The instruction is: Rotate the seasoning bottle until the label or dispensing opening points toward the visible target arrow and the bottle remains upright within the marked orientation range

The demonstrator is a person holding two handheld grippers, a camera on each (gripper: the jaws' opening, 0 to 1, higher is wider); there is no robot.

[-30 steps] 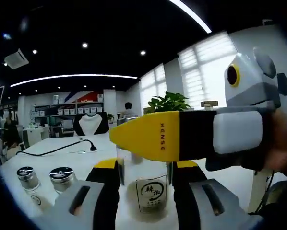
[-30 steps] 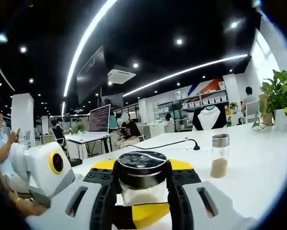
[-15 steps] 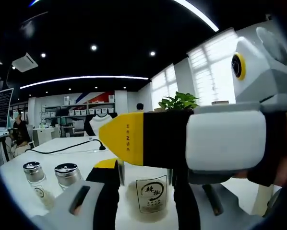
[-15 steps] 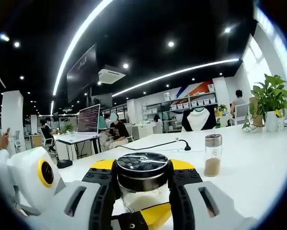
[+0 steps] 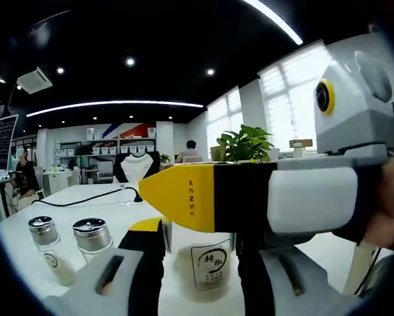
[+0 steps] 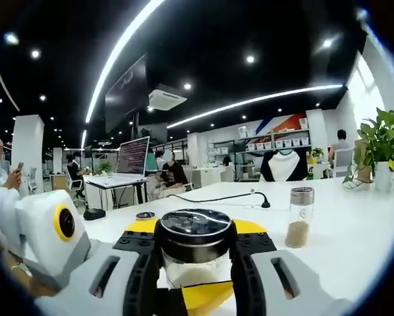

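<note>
A clear glass seasoning bottle (image 5: 209,263) with a white label stands upright on the white table (image 5: 105,205). My left gripper (image 5: 198,238) is shut on its body, black and yellow fingers (image 5: 146,260) pressed to either side, the label facing this camera. My right gripper (image 5: 178,197) reaches in from the right, level, across the bottle's top. In the right gripper view my right gripper (image 6: 196,238) is shut on the bottle's black lid (image 6: 196,225), with pale seasoning behind the glass just below. The left gripper (image 6: 207,296) shows low in that view.
Two small metal-capped shakers (image 5: 47,238) (image 5: 92,237) stand on the table to the left of the held bottle. Another shaker with brown seasoning (image 6: 299,217) stands to the right. A black cable (image 5: 85,196) crosses the table farther back. A potted plant (image 6: 383,141) and people at desks are far behind.
Both grips hold as before. The right gripper has shifted slightly above the bottle, and both cameras have swayed a little. The label still faces the left camera.
</note>
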